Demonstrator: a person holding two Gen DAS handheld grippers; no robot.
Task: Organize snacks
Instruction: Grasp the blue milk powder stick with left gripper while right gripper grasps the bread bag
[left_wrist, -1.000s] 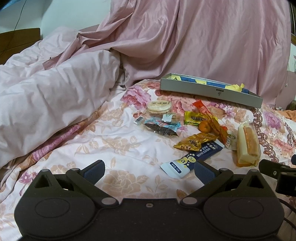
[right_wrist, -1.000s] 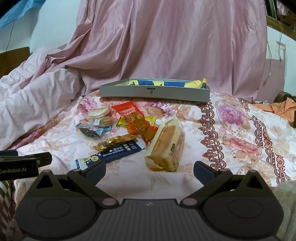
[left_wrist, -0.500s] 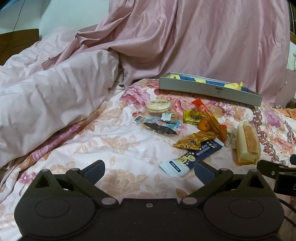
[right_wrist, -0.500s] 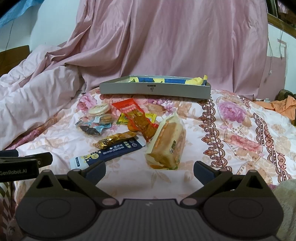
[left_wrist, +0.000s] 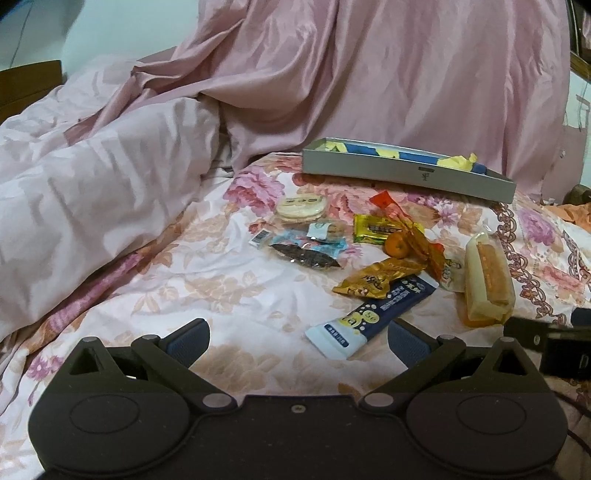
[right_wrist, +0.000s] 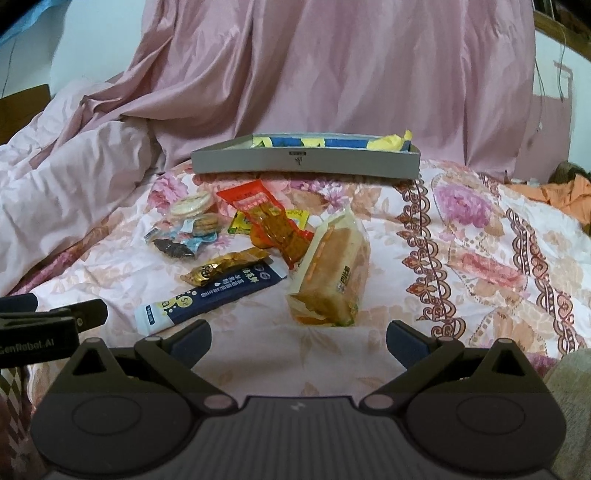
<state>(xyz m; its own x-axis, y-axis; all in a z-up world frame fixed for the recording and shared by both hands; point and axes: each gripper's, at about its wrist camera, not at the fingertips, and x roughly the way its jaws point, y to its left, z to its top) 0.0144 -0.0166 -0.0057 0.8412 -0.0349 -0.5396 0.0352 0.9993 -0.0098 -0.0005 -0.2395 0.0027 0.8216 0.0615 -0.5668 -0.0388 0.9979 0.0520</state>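
Both the left gripper (left_wrist: 297, 338) and right gripper (right_wrist: 297, 338) hover spread wide, holding nothing. The snacks (right_wrist: 258, 243) lie heaped on the bed (right_wrist: 461, 266), at 12 o'clock from the right gripper. A gray tray (right_wrist: 306, 162) sits just behind them, the bread pack (right_wrist: 332, 273) nearest at 1 o'clock.

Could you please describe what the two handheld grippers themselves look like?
Both the left gripper and right gripper are matte black, with round housings, silver pivot pins and blue-grey fingertip pads. The left one's side reads "GenRobot.AI" in white.
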